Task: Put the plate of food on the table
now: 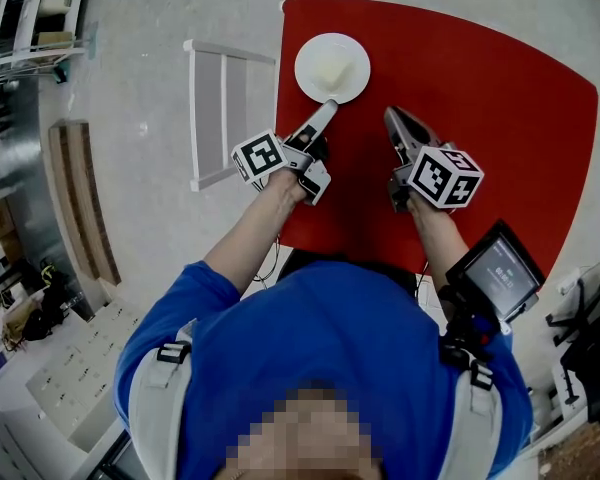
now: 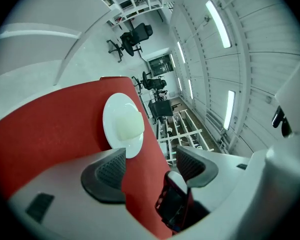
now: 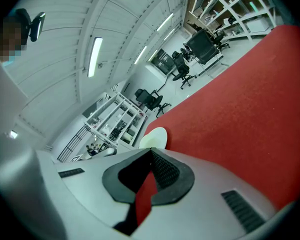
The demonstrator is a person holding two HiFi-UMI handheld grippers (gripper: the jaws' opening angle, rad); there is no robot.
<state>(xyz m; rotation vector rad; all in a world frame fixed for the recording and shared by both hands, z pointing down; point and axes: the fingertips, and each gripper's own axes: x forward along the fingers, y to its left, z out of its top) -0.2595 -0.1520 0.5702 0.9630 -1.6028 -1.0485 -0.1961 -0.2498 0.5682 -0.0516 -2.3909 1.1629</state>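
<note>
Red table on a pale floor, shelving and office chairs in the background, and I'm looking straight down over it. My left gripper has its jaws spread wide, with only red tabletop between them. One jaw tip sits right at the near rim of the white plate; I can't tell whether it touches. The plate lies flat on the table with a pale lump of food in its middle. My right gripper is just off to the right of the plate and nearer to me, its jaws closed tip to tip on nothing. Left of the plate, off the table edge, stands a white slatted frame.
</note>
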